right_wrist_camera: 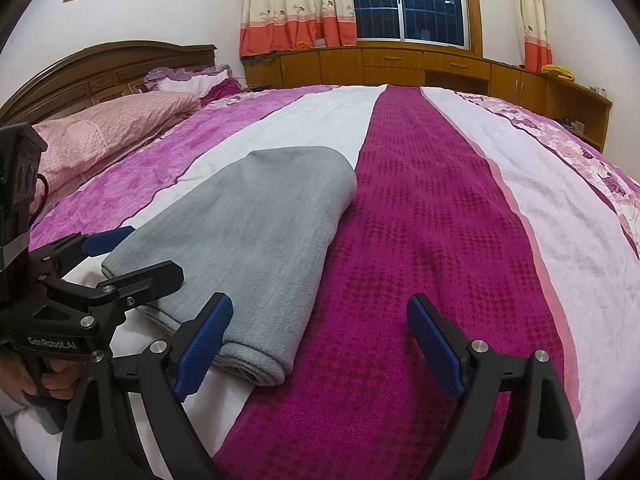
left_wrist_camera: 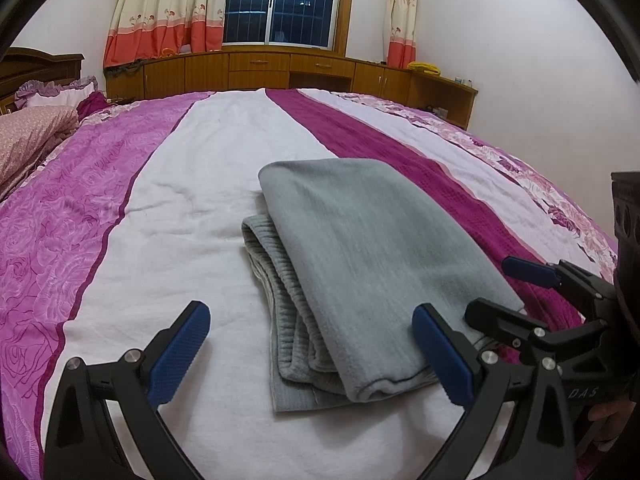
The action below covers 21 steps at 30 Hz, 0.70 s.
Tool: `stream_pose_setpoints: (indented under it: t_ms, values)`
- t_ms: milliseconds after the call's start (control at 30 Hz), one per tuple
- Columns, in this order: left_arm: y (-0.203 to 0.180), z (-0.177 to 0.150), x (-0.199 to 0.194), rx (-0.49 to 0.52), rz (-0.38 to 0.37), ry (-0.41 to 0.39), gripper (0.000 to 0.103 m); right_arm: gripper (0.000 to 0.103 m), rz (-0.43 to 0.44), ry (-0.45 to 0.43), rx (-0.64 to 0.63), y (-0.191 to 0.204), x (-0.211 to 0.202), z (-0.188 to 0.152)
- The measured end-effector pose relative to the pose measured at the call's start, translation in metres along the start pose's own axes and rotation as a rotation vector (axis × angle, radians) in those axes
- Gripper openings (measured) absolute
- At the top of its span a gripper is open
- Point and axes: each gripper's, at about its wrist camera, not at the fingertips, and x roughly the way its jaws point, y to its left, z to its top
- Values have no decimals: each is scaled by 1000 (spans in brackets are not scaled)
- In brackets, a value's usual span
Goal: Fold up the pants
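Note:
Grey pants (left_wrist_camera: 360,264) lie folded in a thick stack on the white stripe of the bed cover; they also show in the right wrist view (right_wrist_camera: 256,240). My left gripper (left_wrist_camera: 316,352) is open and empty, its blue fingers straddling the near end of the stack, just above the bed. My right gripper (right_wrist_camera: 324,344) is open and empty, over the magenta stripe at the pants' right edge. It also shows at the right of the left wrist view (left_wrist_camera: 516,292), and the left gripper shows in the right wrist view (right_wrist_camera: 132,256).
The bed cover (right_wrist_camera: 440,208) has pink, white and magenta stripes. Pillows (right_wrist_camera: 120,124) and a wooden headboard (right_wrist_camera: 100,68) are at the left. Wooden cabinets (left_wrist_camera: 260,68) and a curtained window (left_wrist_camera: 280,0) stand behind the bed.

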Motion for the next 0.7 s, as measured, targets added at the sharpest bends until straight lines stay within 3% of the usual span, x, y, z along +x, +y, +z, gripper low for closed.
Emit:
stream_pose_setpoints:
  t_ms: [700]
  values:
    - [0,0,0,-1,0,1,103,86,1,2,4,-1,1,0]
